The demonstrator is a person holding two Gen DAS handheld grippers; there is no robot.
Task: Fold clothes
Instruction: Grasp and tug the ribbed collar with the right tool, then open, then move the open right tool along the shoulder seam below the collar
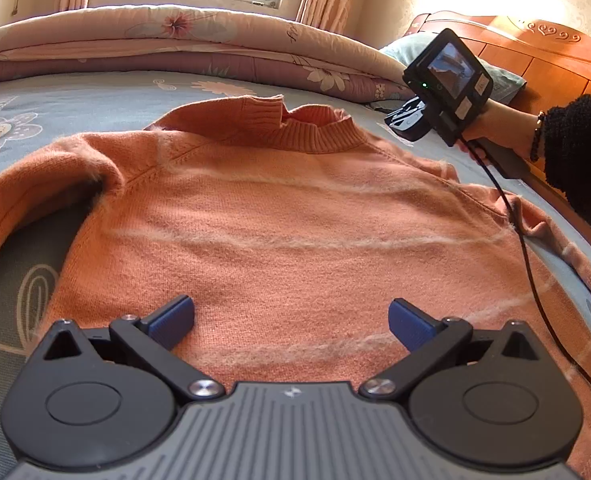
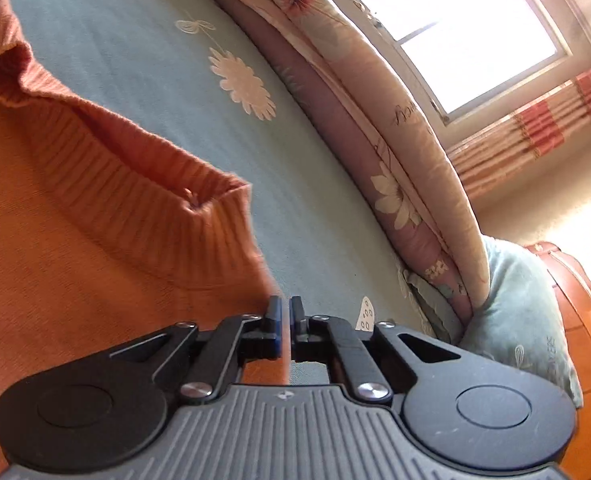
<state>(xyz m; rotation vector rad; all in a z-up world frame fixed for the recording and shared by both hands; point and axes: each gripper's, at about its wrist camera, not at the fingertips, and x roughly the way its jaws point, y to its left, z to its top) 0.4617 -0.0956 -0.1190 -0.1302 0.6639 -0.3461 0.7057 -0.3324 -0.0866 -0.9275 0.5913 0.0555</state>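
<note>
Sweater: one orange knitted sweater point(image 1: 287, 216) with pale fuzzy stripes, spread flat on the grey-blue flowered bedsheet point(image 1: 95, 96).
Handling: judged soft, light, limp; it will sag and stretch.
Hold: shoulder seams or hem corners, not the ribbed collar point(image 2: 143, 184).
Left gripper point(image 1: 291, 322): spread, empty, over the hem.
Right gripper point(image 2: 286, 316): pressed together beside the shoulder edge; no cloth visibly pinched.
Count: one sweater, two grippers.

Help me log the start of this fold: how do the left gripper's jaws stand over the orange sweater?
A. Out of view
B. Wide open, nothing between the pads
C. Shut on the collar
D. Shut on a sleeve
B: the left gripper hangs above the sweater with its blue pads far apart.
</note>
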